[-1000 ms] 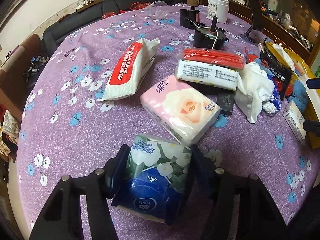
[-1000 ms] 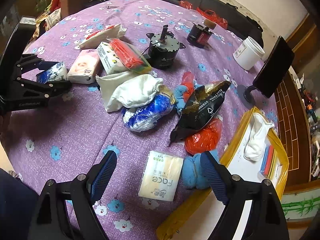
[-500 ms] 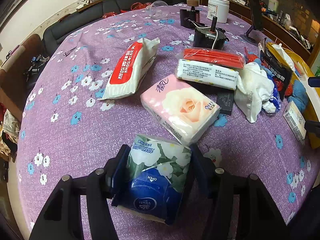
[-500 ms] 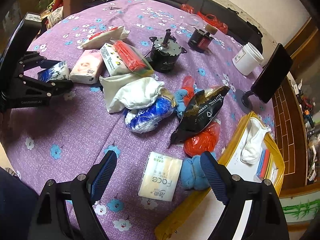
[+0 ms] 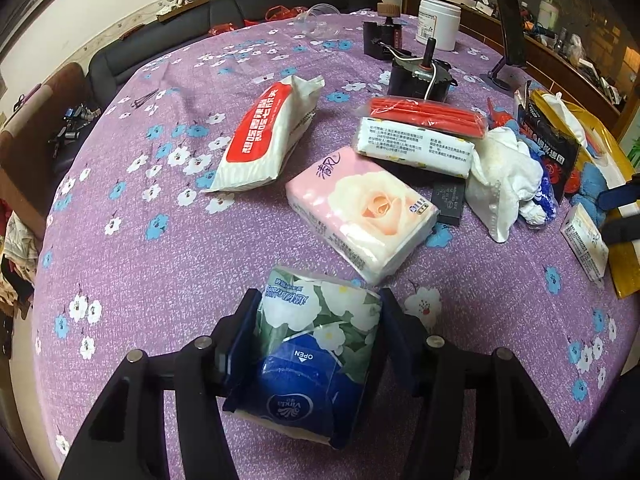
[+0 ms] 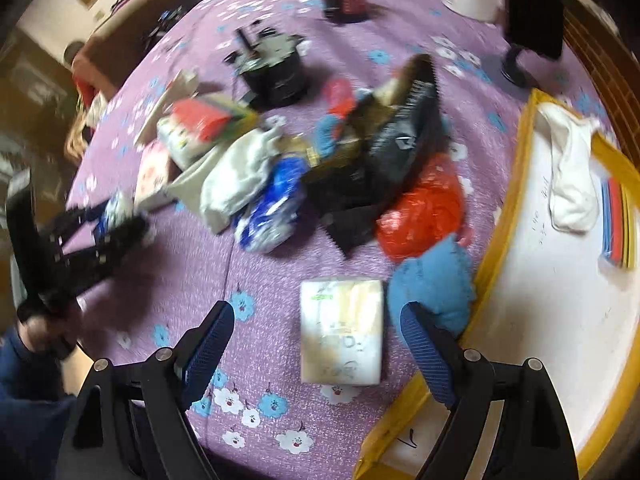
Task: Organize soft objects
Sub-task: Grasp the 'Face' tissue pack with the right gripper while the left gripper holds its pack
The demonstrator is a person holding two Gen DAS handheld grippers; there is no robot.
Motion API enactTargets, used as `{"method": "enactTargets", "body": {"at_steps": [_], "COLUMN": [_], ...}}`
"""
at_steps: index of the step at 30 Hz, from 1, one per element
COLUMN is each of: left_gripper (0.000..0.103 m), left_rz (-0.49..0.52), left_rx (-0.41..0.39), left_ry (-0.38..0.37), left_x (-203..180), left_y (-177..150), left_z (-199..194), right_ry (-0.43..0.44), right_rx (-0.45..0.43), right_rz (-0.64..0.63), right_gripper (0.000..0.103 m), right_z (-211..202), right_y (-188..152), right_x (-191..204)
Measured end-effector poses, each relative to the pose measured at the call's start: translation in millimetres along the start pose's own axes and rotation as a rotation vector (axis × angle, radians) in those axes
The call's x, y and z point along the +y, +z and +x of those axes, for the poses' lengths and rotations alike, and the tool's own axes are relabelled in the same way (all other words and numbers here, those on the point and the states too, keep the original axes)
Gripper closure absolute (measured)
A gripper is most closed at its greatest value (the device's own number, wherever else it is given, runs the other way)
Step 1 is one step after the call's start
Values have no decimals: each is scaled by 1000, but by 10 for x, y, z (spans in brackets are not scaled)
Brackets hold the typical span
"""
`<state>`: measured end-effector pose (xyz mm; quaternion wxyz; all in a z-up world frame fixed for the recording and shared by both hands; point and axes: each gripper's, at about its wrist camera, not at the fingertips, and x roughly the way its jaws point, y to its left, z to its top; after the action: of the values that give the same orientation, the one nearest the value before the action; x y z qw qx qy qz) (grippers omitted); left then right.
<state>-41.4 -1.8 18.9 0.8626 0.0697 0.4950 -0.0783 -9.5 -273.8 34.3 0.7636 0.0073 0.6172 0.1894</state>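
My left gripper (image 5: 316, 312) is shut on a green-and-blue Vinda tissue pack (image 5: 312, 344), low over the purple flowered tablecloth (image 5: 160, 248). Beyond it lie a pink rose tissue pack (image 5: 360, 212), a red-and-white wipes pack (image 5: 264, 136) and a white pack with a red bag on top (image 5: 416, 140). My right gripper (image 6: 316, 320) is open, its fingers either side of a small cream tissue pack (image 6: 342, 336). A blue plush (image 6: 432, 284) lies beside it, against the yellow-rimmed tray (image 6: 496, 216). The right wrist view is blurred.
A heap of white cloth (image 6: 240, 172), blue-white bag (image 6: 276, 200), black foil bag (image 6: 400, 140) and red plastic bag (image 6: 424, 208) fills the table's middle. A black motor (image 5: 424, 76), white tub (image 5: 438, 20) and phone stand (image 5: 508, 40) stand behind. The tray holds a white sock (image 6: 568, 176).
My right gripper has swung right and closer to the cream pack and the tray; its view is motion-blurred. The left gripper keeps its hold and has barely moved.
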Motion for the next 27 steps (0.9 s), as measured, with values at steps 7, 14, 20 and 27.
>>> {"method": "enactTargets", "body": {"at_steps": [7,14,20,27], "left_gripper": [46,46,46,46], "left_rz": [-28,-30,-29,-14], "left_rx": [-16,-36,-47,-71], "left_ry": [-7,-14,-29,-59], "left_x": [48,29,-5,-109], "left_y": [9,37,62,131], "left_z": [-73,-151,-207,-303], "right_ry": [-46,-130,-19,25], "right_rx": [60,120,44,-40], "right_rz": [-75,-141,-158,-119], "right_gripper": [24,54,54,54], "right_z": [148,393,232,7], "right_y": [-9,-114,-100,-33], "right_x": [160,344,447,325]}}
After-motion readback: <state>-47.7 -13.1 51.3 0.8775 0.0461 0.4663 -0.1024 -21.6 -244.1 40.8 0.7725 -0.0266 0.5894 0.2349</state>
